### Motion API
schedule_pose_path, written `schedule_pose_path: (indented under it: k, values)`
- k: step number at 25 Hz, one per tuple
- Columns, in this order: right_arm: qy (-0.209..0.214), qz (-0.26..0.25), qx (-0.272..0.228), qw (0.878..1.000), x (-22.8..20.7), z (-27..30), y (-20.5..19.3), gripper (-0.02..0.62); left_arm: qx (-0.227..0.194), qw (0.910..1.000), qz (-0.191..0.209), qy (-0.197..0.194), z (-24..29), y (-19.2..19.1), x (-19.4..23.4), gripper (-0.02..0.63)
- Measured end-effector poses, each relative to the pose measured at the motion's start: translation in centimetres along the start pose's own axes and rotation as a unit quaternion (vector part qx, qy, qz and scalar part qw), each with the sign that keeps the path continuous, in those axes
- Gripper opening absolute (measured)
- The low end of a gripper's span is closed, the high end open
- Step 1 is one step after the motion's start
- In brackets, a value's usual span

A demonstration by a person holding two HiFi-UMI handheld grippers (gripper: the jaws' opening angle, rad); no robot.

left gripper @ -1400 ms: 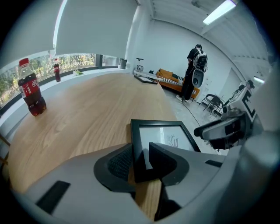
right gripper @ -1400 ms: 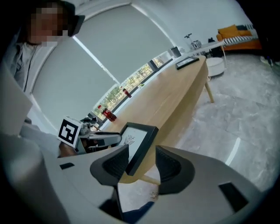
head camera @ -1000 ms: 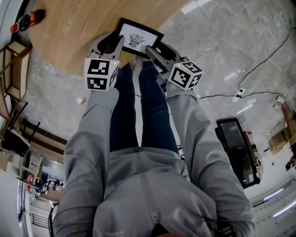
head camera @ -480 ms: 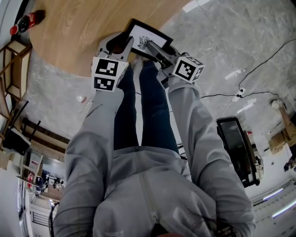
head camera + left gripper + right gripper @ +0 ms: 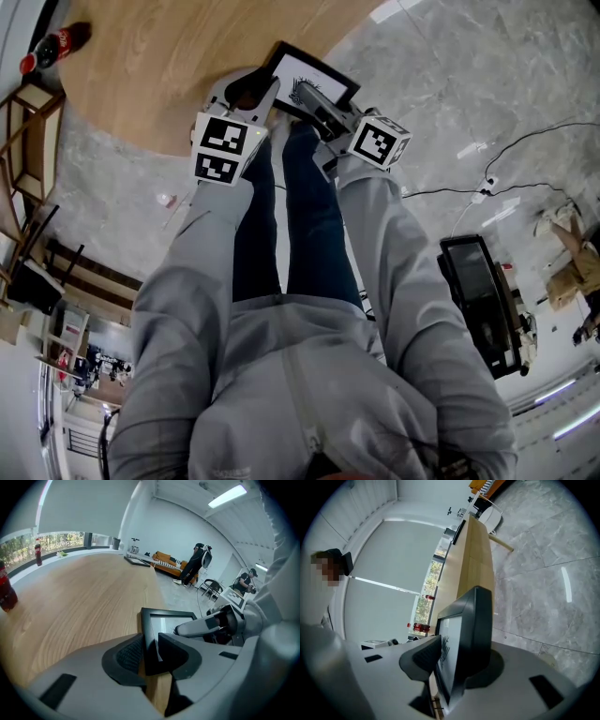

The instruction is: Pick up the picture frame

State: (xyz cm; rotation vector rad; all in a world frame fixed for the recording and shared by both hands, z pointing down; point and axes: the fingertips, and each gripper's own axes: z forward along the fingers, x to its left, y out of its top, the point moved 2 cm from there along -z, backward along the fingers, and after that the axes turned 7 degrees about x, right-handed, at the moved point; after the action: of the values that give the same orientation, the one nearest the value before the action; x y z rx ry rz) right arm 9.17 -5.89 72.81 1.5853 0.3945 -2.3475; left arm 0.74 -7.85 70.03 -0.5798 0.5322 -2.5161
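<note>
The picture frame (image 5: 323,77), black with a white print, lies at the curved edge of the wooden table (image 5: 141,66), partly over the floor. My left gripper (image 5: 258,86) is at its near left corner. In the left gripper view that corner (image 5: 152,639) sits between the closing jaws of my left gripper (image 5: 150,653), close to both pads. My right gripper (image 5: 305,92) reaches in from the right. In the right gripper view the frame (image 5: 480,620) stands edge-on between the closing jaws of my right gripper (image 5: 454,663), one jaw at its face and one behind its back, not clamped.
A cola bottle (image 5: 54,42) stands at the table's far left. The person's legs (image 5: 300,225) are right below the grippers. On the marble floor to the right are a black screen (image 5: 483,305) and cables (image 5: 506,150). People (image 5: 194,564) stand far off.
The frame has slid right along the table toward its edge, with both grippers following. The jaws of both grippers have narrowed around it.
</note>
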Motion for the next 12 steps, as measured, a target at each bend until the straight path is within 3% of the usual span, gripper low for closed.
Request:
schedule_pose_path:
  k: [8, 12]
  values:
    - [0.003, 0.002, -0.025, 1.000, 2.0, -0.4, 0.6, 0.050, 0.001, 0.9998, -0.013, -0.012, -0.1, 0.0, 0.5, 0.117]
    - [-0.011, 0.018, -0.035, 0.999, 2.7, -1.3, 0.8, 0.041, 0.002, 0.9992, -0.034, -0.020, -0.2, 0.3, -0.2, 0.117]
